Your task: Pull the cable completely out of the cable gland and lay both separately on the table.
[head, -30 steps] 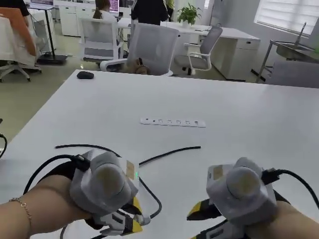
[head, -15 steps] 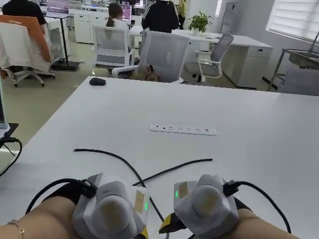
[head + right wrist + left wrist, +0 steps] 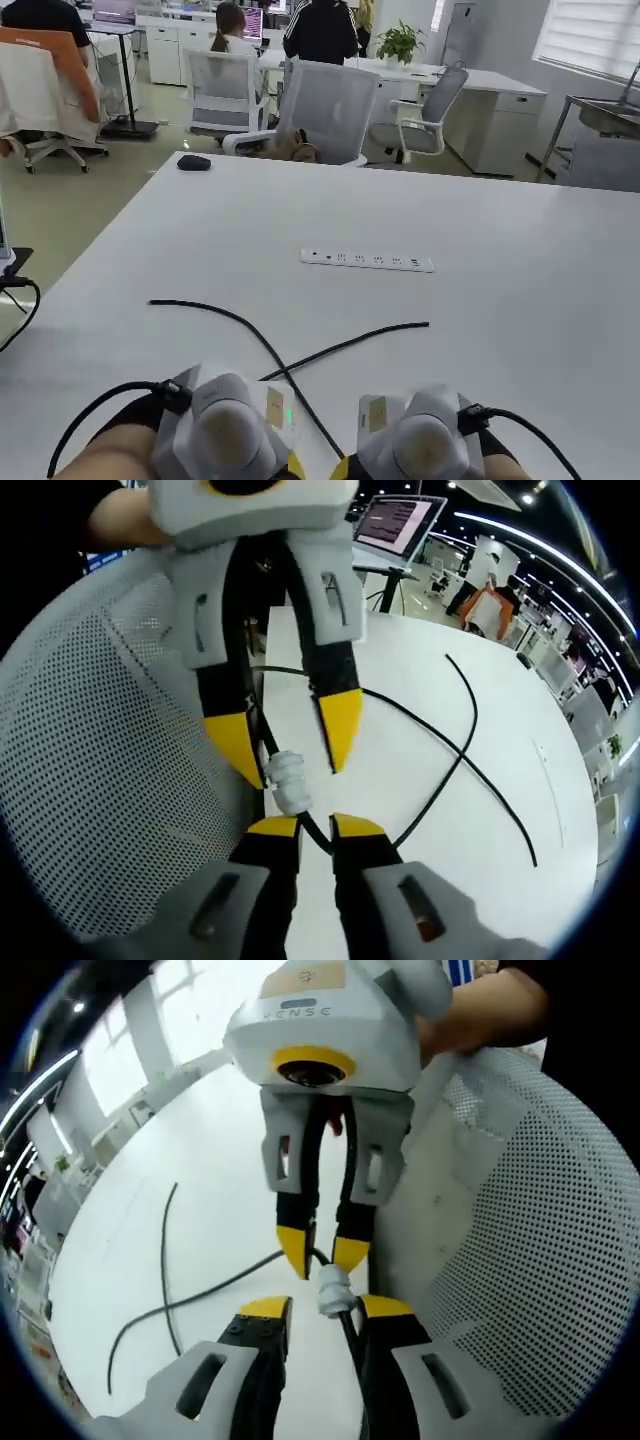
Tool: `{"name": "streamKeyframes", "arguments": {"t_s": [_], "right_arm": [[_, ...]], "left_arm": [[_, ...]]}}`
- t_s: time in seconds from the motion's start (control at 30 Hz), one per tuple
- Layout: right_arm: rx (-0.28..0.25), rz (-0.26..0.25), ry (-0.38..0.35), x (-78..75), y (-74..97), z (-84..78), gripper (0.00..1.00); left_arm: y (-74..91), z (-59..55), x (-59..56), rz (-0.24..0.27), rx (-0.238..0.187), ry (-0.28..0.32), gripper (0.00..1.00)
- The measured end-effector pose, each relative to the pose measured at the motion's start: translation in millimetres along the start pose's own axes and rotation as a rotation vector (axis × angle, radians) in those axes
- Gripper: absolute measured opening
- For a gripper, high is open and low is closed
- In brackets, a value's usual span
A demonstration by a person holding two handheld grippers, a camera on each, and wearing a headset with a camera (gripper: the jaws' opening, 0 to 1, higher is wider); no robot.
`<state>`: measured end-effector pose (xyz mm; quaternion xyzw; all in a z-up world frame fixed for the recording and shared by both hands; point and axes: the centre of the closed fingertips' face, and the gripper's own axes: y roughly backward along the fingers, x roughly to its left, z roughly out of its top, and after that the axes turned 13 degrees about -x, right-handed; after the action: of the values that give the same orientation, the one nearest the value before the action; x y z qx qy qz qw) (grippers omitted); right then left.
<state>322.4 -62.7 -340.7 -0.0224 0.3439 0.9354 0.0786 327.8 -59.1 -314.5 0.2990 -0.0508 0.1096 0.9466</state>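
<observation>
At the near edge of the white bench (image 3: 500, 200), left tongs (image 3: 325, 1309) and right tongs (image 3: 315, 828) tip to tip, pointed at one another along that edge. Between the two sets of tips, the small white ribbed plastic cable gland (image 3: 285, 782), long axis in line with the tongs and so roughly parallel to the near edge, one end toward each; which end is which too small to tell. Threaded through it, the thin black cable (image 3: 348, 1338): out of one end and back between the left jaws, out of the other straight into the right jaws. Left tongs partly open, yellow tips either side of the gland's back end, gland against one tip at most and not clamped. Right tongs drawn in to a narrow slot with the cable pinched in it just beside the gland. Beyond the tongs, two black runs of cable flat on the bench, crossing each other, one bending toward the left edge, the other slanting toward the right. Farther back, near the bench's centre, a long white power strip (image 3: 367, 261) parallel to the near edge; by the far left corner, a small black mouse (image 3: 193, 163). Beside the tongs in both gripper views, a white perforated mesh surface (image 3: 540, 1220).
</observation>
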Motion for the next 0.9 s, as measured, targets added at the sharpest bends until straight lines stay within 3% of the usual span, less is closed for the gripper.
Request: {"name": "streamKeyframes", "arguments": {"t_s": [0.07, 0.1, 0.27, 0.37, 0.47, 0.6, 0.7, 0.77, 0.83, 0.9], "right_arm": [[-0.016, -0.003, 0.001, 0.3, -0.2, 2.7, 0.1], [-0.019, -0.007, -0.003, -0.1, -0.4, 3.8, 0.1], [-0.04, -0.023, -0.042, -2.0, -2.1, 8.1, 0.1], [-0.033, -0.025, -0.04, -2.3, -2.1, 5.5, 0.1], [-0.004, -0.041, -0.023, -6.3, -0.2, -0.2, 0.09], [0.04, -0.074, -0.037, -14.1, 3.7, -12.1, 0.09], [0.121, -0.126, -0.067, -22.8, 11.0, -30.8, 0.09], [0.133, -0.128, -0.075, -23.6, 11.7, -33.9, 0.1], [0.107, -0.098, -0.122, -17.1, 10.5, -29.1, 0.14], [0.003, -0.036, -0.175, -5.9, 5.0, -11.1, 0.21]], "left_arm": [[0.0, 1.2, 2.2, 0.01, 0.006, 0.003, 0.42], [0.0, 2.2, 2.0, 0.009, 0.003, 0.01, 0.41], [-5.0, -2.0, -13.3, -0.031, 0.004, 0.022, 0.2], [-5.7, -1.6, -11.9, -0.011, -0.002, 0.01, 0.19], [-5.2, 0.3, -8.3, 0.005, -0.005, -0.022, 0.18], [-2.8, -4.8, -5.1, 0.019, 0.004, -0.014, 0.18], [-0.6, -7.1, -3.2, 0.033, 0.013, -0.018, 0.18], [-0.3, -4.7, -3.3, 0.035, 0.002, -0.016, 0.18], [-1.8, -1.4, -6.1, 0.023, -0.013, -0.005, 0.18], [-3.2, -2.3, -7.3, 0.014, -0.01, -0.022, 0.18]]}}
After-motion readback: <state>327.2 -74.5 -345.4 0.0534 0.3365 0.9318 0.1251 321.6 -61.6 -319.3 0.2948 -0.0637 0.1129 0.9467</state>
